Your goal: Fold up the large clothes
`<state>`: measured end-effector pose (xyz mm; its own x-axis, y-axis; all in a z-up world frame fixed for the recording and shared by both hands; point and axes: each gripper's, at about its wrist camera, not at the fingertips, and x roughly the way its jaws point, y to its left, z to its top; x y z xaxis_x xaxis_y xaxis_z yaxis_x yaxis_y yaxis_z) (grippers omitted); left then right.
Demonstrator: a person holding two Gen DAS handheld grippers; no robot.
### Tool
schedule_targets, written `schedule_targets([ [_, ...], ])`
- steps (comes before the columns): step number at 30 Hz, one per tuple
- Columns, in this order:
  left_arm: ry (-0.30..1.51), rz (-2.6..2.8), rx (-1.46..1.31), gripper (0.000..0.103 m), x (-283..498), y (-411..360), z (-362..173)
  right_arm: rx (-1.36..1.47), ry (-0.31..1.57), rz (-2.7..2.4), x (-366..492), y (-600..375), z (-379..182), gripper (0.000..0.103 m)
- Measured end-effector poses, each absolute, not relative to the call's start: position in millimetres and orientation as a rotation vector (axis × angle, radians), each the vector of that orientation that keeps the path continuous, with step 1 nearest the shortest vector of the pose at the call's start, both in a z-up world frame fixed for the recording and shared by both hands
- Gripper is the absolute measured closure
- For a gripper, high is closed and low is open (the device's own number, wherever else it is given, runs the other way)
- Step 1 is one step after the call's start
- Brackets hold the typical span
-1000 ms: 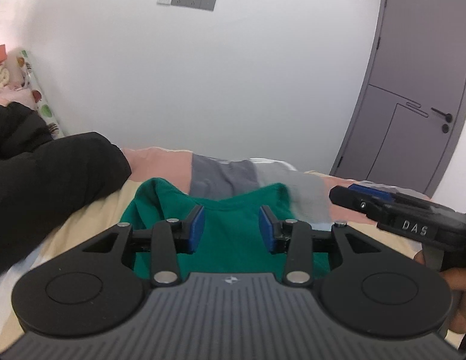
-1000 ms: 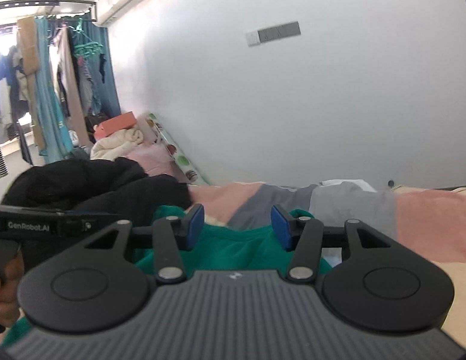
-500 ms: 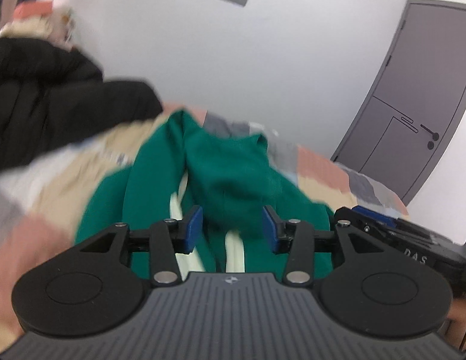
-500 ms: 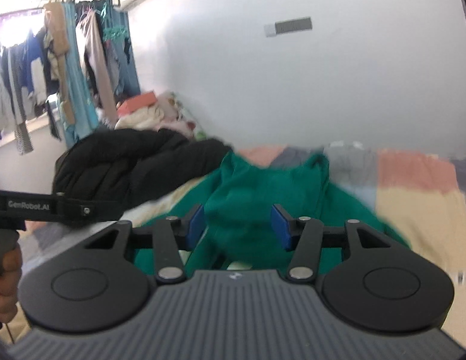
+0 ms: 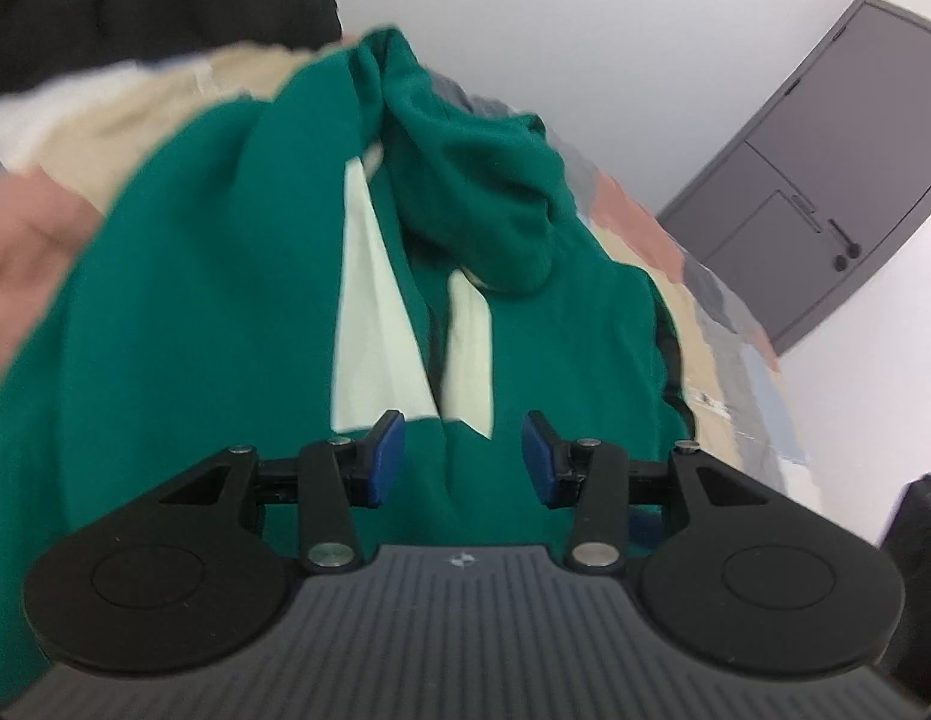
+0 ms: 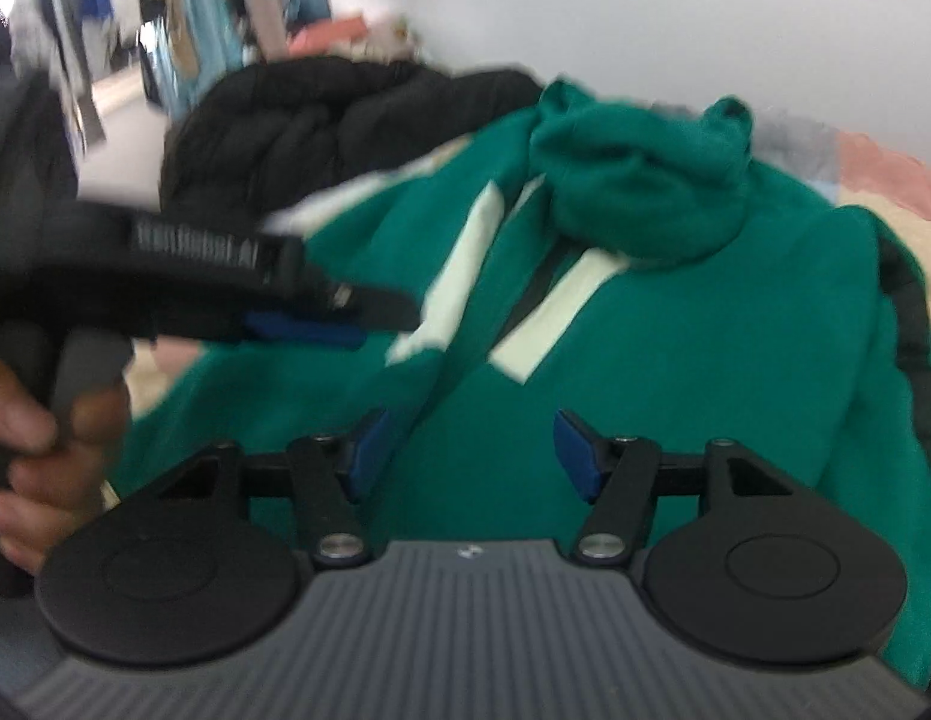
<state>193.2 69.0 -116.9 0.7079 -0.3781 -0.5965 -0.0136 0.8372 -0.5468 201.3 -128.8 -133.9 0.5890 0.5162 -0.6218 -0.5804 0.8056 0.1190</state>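
Observation:
A green hooded top (image 5: pixel 213 312) with pale cream stripes lies spread on the bed, hood at the far end. It fills the right wrist view too (image 6: pixel 675 324). My left gripper (image 5: pixel 462 457) is open and empty, just above the green cloth below the stripes. My right gripper (image 6: pixel 468 459) is open and empty over the top's lower body. The left gripper also shows in the right wrist view (image 6: pixel 321 321), held by a hand over the top's left side.
A black puffy jacket (image 6: pixel 321 114) lies on the bed left of the top. The patchwork bedspread (image 5: pixel 705 312) shows around it. A grey door (image 5: pixel 825 180) stands at right. Hanging clothes (image 6: pixel 183 12) are at far left.
Both grippers have tipped down and moved closer over the green top, which now fills the views. Both stay open. The frames are blurred by motion.

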Motion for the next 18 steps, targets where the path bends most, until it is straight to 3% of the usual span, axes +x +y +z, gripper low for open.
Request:
schedule_targets([
  [4, 0.828, -0.256, -0.606, 0.055, 203.6, 70.4, -136.6, -0.188, 0.793, 0.673, 208.5, -111.8, -155.3, 0.041],
  [8, 0.884, -0.251, -0.595, 0.056, 213.0, 68.5, -151.6, -0.239, 0.808, 0.704, 211.0, -103.6, -165.6, 0.03],
  [11, 0.912, -0.24, -0.583, 0.067, 219.6, 68.9, -155.8, -0.246, 0.828, 0.766, 209.9, -100.3, -169.9, 0.03],
  [13, 0.922, -0.222, -0.579, 0.084, 221.4, 70.1, -159.0, -0.283, 0.818, 0.773, 206.7, -96.4, -172.5, 0.031],
  [15, 0.923, -0.212, -0.577, 0.091, 220.9, 71.8, -161.1, -0.309, 0.811, 0.775, 204.7, -94.4, -174.9, 0.033],
  [18, 0.91, -0.207, -0.599, 0.098, 218.1, 75.5, -159.7, -0.311, 0.812, 0.788, 200.2, -94.8, -173.9, 0.053],
])
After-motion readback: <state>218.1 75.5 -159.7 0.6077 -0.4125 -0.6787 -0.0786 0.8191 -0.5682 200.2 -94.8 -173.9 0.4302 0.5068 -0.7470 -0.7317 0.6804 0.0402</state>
